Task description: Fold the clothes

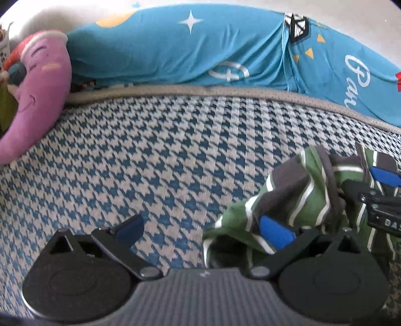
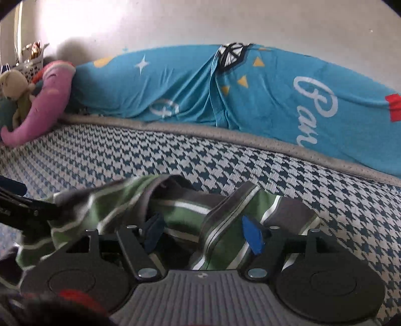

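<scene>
Garment (image 1: 300, 198): bunched on the mat (image 1: 150, 160), near edge, right of centre. Rolled quilt (image 1: 190, 52): behind the mat, along the wall (image 2: 225, 22). Plush cushion (image 1: 37, 92): at the mat's far left corner, touching the quilt's end. Basket (image 2: 32, 64): behind the cushion.

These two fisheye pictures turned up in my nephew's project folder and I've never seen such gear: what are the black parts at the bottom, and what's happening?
Each picture comes from a camera on a hand-held two-finger tool, looking along its blue-padded fingers. The left tool and the right tool are both open. A crumpled green-and-grey striped garment lies on the houndstooth bed cover; the right tool straddles a fold, neither visibly clamps it. Behind lie a blue quilt and a purple plush pillow.
</scene>
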A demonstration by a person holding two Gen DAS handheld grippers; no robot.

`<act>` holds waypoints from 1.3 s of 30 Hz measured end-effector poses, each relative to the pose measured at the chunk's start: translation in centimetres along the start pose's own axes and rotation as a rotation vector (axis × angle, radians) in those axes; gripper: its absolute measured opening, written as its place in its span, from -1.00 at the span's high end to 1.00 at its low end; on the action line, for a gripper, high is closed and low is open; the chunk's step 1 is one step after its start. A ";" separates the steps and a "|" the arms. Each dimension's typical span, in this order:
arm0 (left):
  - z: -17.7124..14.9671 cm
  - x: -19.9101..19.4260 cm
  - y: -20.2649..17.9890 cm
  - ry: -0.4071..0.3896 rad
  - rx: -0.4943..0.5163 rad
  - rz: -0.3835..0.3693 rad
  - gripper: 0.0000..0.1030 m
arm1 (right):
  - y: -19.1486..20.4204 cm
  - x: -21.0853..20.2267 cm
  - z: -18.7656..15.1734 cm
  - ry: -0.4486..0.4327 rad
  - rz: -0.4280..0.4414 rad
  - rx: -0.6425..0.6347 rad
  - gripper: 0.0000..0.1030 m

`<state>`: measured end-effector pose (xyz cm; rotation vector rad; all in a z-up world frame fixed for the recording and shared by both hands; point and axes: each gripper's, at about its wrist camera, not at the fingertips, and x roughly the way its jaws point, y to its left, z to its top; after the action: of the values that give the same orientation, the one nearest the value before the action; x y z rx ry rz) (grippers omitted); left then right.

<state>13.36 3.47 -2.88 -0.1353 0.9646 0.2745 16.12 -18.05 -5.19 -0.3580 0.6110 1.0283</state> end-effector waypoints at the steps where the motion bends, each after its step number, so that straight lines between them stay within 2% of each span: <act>1: 0.0 0.4 0.0 0.014 -0.006 -0.006 -1.00 | 0.1 0.2 -0.1 0.002 -0.004 -0.003 -0.32; 2: -0.1 0.8 0.1 0.028 -0.012 -0.011 -1.00 | 0.2 0.4 -0.1 0.000 -0.012 -0.008 -0.23; 4: -0.3 1.6 0.0 0.058 -0.019 -0.019 -1.00 | 0.6 0.6 -0.2 -0.003 -0.029 -0.022 0.14; 5: -0.4 2.0 -0.1 0.068 -0.018 -0.020 -1.00 | 0.8 0.8 -0.2 -0.001 -0.037 -0.033 0.45; 6: -0.5 2.3 -0.3 0.077 -0.018 -0.021 -0.99 | 0.9 0.9 -0.2 0.003 -0.044 -0.045 0.65; 8: -0.8 2.4 -0.9 0.066 -0.002 -0.019 -0.93 | 1.0 0.8 -0.1 0.000 -0.044 -0.050 0.74; 9: -0.9 2.2 -1.3 0.055 0.009 -0.019 -0.80 | 1.0 0.7 0.0 -0.004 -0.040 -0.046 0.76; 12: -0.8 1.8 -2.1 0.027 0.019 -0.036 -0.50 | 0.6 -0.1 0.6 -0.039 -0.032 -0.013 0.79; 17: -0.2 1.1 -3.4 -0.042 0.021 0.024 -0.29 | 0.7 -1.7 2.4 -0.136 -0.047 0.025 0.81; 20: 0.5 0.5 -3.9 -0.100 0.015 0.074 -0.28 | 1.2 -2.9 3.7 -0.215 -0.095 0.012 0.81; 24: 2.8 -0.6 -2.5 -0.213 -0.087 0.173 -0.29 | 0.6 -5.8 5.9 -0.385 -0.180 0.089 0.80; 25: 3.5 -0.8 -2.1 -0.242 -0.120 0.197 -0.35 | 0.4 -6.5 6.3 -0.436 -0.210 0.107 0.78; 26: 3.8 -0.9 -1.7 -0.244 -0.152 0.199 -0.55 | 0.1 -7.0 6.5 -0.469 -0.229 0.122 0.70; 27: 4.1 -1.0 -1.2 -0.237 -0.184 0.195 -0.62 | -0.2 -7.1 6.6 -0.465 -0.225 0.130 0.68; 30: 4.4 -0.8 -0.5 -0.191 -0.229 0.148 -0.63 | -1.1 -7.3 6.8 -0.447 -0.213 0.152 0.66; 33: 3.8 -0.6 -1.3 -0.152 -0.177 0.116 -0.64 | -1.8 -6.4 6.2 -0.365 -0.209 0.168 0.66; 37: 2.6 -0.6 -2.1 -0.133 -0.120 0.077 -0.72 | -2.6 -6.6 5.6 -0.331 -0.178 0.170 0.60; 39: 2.3 -0.8 -2.6 -0.135 -0.096 0.073 -0.77 | -2.8 -6.7 5.3 -0.325 -0.165 0.169 0.50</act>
<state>15.45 1.40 -0.95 -0.1680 0.8239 0.3926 17.70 -21.14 3.15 -0.0866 0.3649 0.8468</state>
